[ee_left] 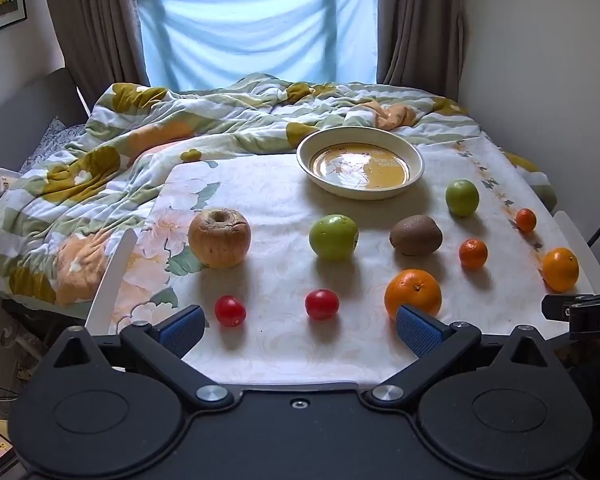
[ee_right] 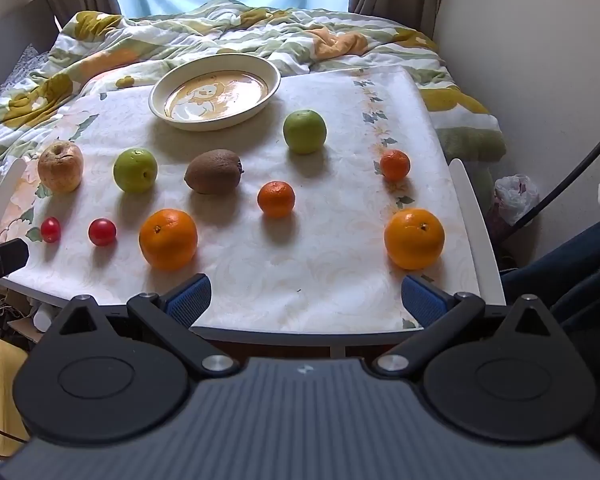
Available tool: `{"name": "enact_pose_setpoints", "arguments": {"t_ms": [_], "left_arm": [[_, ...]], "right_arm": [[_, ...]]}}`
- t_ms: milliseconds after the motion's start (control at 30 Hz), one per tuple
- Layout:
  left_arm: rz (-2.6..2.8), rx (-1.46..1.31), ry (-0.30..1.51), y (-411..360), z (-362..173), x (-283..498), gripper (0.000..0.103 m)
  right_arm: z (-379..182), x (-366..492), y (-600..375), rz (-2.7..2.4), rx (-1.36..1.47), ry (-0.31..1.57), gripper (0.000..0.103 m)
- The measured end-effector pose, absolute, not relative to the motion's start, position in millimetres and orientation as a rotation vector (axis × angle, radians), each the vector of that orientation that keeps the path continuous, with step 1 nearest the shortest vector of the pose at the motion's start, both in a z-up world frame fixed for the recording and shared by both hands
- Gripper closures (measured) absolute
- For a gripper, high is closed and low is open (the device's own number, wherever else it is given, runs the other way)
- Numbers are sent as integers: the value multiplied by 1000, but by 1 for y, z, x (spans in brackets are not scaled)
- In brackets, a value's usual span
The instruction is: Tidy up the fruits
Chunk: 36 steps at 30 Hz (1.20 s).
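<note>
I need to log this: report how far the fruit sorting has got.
Done: nothing; the plate is empty. In hand: nothing; left gripper and right gripper are open, hovering at the table's near edge. Left: all the fruit, still on the cloth, including apples, oranges, kiwi and tomatoes.

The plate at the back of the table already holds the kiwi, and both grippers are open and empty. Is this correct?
Not quite. The plate is empty; the kiwi lies on the tablecloth in front of it, as the right wrist view shows. The left gripper and right gripper are indeed open and empty.
</note>
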<state>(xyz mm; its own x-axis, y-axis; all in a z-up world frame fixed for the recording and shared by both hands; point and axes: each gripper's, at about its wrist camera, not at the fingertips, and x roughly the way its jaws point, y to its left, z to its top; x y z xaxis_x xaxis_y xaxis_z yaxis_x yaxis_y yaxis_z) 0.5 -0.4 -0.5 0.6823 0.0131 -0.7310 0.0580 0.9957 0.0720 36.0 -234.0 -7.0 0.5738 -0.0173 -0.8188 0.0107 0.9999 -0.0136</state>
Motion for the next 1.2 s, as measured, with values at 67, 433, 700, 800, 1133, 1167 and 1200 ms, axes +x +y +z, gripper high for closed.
{"name": "enact_pose_setpoints", "arguments": {"t_ms": [67, 433, 700, 800, 1133, 1167, 1200], "left_arm": [[-21, 97, 823, -1, 0, 1, 0], [-9, 80, 805, 5, 3, 1, 0], [-7, 95, 796, 4, 3, 0, 0], [-7, 95, 795, 4, 3, -1, 0], [-7, 97, 795, 4, 3, -1, 0], [-7, 96, 795, 4, 3, -1, 0], [-7, 97, 795, 4, 3, 0, 0]], "right_arm": [[-6, 37, -233, -17, -4, 963, 0], [-9, 38, -234, -19, -5, 970, 0], [-12, 38, -232, -21, -2, 976, 0], [-12, 38, -233, -17, -1, 979, 0], [-13, 39, -236, -20, 4, 981, 0], [-13, 39, -236, -20, 4, 982, 0], [-13, 39, -236, -21, 5, 982, 0]]}}
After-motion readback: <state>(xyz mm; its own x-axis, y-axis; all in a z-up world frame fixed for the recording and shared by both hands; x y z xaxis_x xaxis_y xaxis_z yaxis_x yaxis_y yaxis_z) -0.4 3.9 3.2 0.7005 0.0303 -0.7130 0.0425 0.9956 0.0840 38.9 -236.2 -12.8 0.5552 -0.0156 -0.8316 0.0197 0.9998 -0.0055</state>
